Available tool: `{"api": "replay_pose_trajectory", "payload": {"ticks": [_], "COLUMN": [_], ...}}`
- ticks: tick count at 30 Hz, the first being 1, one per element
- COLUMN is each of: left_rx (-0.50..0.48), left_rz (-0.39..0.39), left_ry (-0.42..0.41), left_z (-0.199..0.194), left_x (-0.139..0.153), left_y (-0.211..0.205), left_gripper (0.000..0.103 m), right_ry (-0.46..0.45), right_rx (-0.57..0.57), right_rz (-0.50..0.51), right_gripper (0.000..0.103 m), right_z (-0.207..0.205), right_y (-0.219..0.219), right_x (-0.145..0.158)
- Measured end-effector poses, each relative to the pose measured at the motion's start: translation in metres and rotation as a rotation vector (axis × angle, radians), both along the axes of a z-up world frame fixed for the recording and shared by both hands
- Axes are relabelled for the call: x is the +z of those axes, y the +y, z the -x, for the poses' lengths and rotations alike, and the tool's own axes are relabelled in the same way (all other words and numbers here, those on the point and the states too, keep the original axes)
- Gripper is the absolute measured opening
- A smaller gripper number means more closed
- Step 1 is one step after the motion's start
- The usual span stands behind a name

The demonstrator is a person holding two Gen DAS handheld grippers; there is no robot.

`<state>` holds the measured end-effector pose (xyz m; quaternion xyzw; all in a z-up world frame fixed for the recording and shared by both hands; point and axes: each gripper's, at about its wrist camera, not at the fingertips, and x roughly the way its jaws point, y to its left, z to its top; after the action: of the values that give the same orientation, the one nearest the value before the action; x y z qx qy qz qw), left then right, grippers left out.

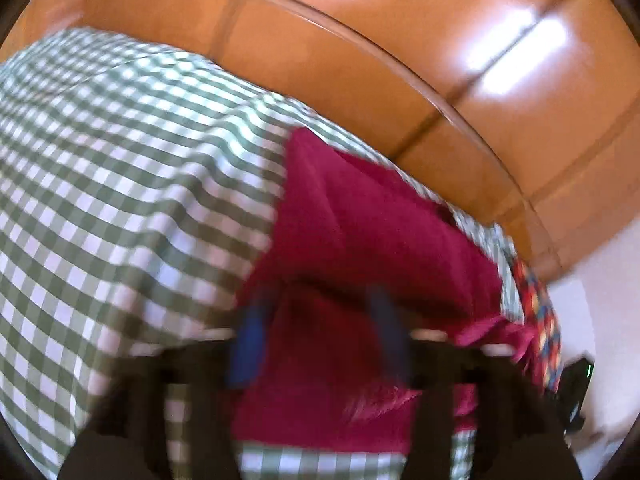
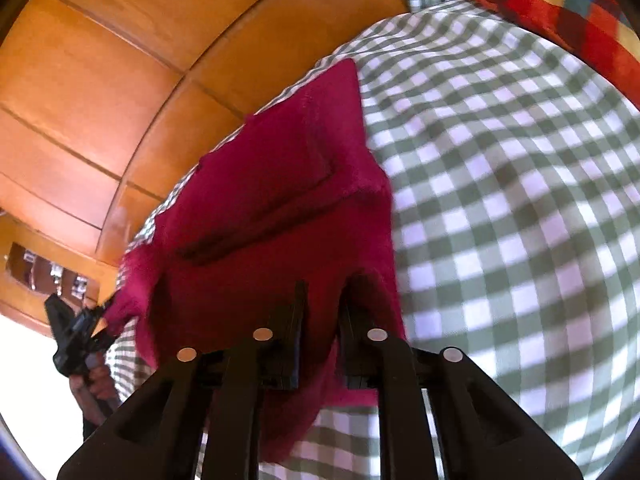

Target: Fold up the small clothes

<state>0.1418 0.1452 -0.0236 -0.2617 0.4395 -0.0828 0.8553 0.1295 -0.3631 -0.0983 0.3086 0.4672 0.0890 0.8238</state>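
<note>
A magenta garment lies on a green-and-white checked cloth, partly folded. In the blurred left wrist view my left gripper stands over the garment's near edge with its fingers apart; I cannot tell if it grips fabric. In the right wrist view the garment shows a fold across its middle. My right gripper has its fingers close together on the garment's near edge, which is lifted. The left gripper shows at the far left by the garment's other corner.
An orange wooden board runs along the far side of the checked cloth. A multicoloured checked cushion lies at the far right corner; it also shows in the left wrist view.
</note>
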Motion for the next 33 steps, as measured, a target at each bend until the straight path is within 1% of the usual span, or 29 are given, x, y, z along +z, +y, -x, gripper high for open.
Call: {"api": "replay_pose_trajectory", "payload": {"ticks": [1, 3, 5, 7, 9, 12, 13, 14, 15, 16, 18, 19, 20, 21, 22, 23, 24, 26, 29, 33], "left_rx": [0.027, 0.044, 0.056, 0.018, -0.012, -0.086, -0.115, -0.129, -0.141, -0.150, -0.159, -0.163, -0.158, -0.154, -0.158, -0.158, -0.158, -0.171, -0.193, -0.227], "left_rz": [0.022, 0.024, 0.010, 0.010, -0.013, -0.039, -0.059, -0.082, -0.117, -0.152, -0.163, -0.166, -0.184, -0.201, -0.202, -0.206, -0.207, -0.194, -0.178, -0.168], "left_ry": [-0.010, -0.012, -0.014, -0.009, -0.007, -0.010, -0.001, 0.003, 0.005, 0.001, -0.006, 0.002, 0.019, 0.026, 0.030, 0.033, 0.030, 0.021, 0.024, 0.028], "left_z": [0.000, 0.001, 0.010, 0.024, 0.034, 0.055, 0.061, 0.061, 0.062, 0.061, 0.058, 0.053, 0.049, 0.046, 0.045, 0.045, 0.047, 0.051, 0.065, 0.096], "left_x": [0.000, -0.003, -0.008, -0.017, -0.023, -0.032, -0.037, -0.039, -0.041, -0.043, -0.046, -0.047, -0.049, -0.050, -0.050, -0.049, -0.048, -0.044, -0.041, -0.038], "left_y": [0.008, 0.018, 0.028, 0.034, 0.035, 0.027, 0.019, 0.015, 0.007, 0.000, -0.008, -0.013, -0.017, -0.019, -0.021, -0.021, -0.020, -0.018, -0.014, -0.012], "left_gripper": [0.067, 0.068, 0.070, 0.074, 0.075, 0.076, 0.076, 0.075, 0.075, 0.074, 0.067, 0.056, 0.048, 0.042, 0.030, 0.025, 0.022, 0.016, 0.014, 0.014], "right_ry": [-0.011, -0.039, -0.078, -0.081, -0.071, -0.027, -0.007, 0.002, 0.006, 0.001, -0.013, -0.014, -0.013, -0.013, -0.012, -0.012, -0.014, -0.015, -0.017, -0.010], "right_rx": [0.018, 0.019, -0.036, -0.056, -0.078, -0.057, -0.025, -0.006, 0.014, 0.021, 0.028, 0.025, 0.026, 0.033, 0.038, 0.047, 0.064, 0.079, 0.087, 0.106], "right_rz": [-0.026, -0.052, -0.046, -0.074, -0.038, 0.090, 0.155, 0.191, 0.244, 0.255, 0.250, 0.253, 0.251, 0.242, 0.243, 0.248, 0.254, 0.259, 0.247, 0.253], "right_gripper": [0.039, 0.073, 0.083, 0.083, 0.084, 0.084, 0.084, 0.084, 0.083, 0.080, 0.066, 0.061, 0.050, 0.039, 0.036, 0.030, 0.025, 0.022, 0.020, 0.020], "right_z": [0.002, 0.011, 0.028, 0.043, 0.058, 0.076, 0.078, 0.078, 0.075, 0.075, 0.062, 0.057, 0.051, 0.047, 0.045, 0.044, 0.047, 0.052, 0.067, 0.092], "right_y": [0.000, -0.004, -0.016, -0.030, -0.040, -0.038, -0.029, -0.021, -0.008, -0.005, 0.006, 0.009, 0.011, 0.014, 0.015, 0.017, 0.019, 0.020, 0.017, 0.014], "right_x": [0.004, 0.010, 0.020, 0.022, 0.019, 0.006, -0.001, -0.005, -0.009, -0.011, -0.016, -0.018, -0.019, -0.019, -0.019, -0.018, -0.016, -0.014, -0.008, -0.001]}}
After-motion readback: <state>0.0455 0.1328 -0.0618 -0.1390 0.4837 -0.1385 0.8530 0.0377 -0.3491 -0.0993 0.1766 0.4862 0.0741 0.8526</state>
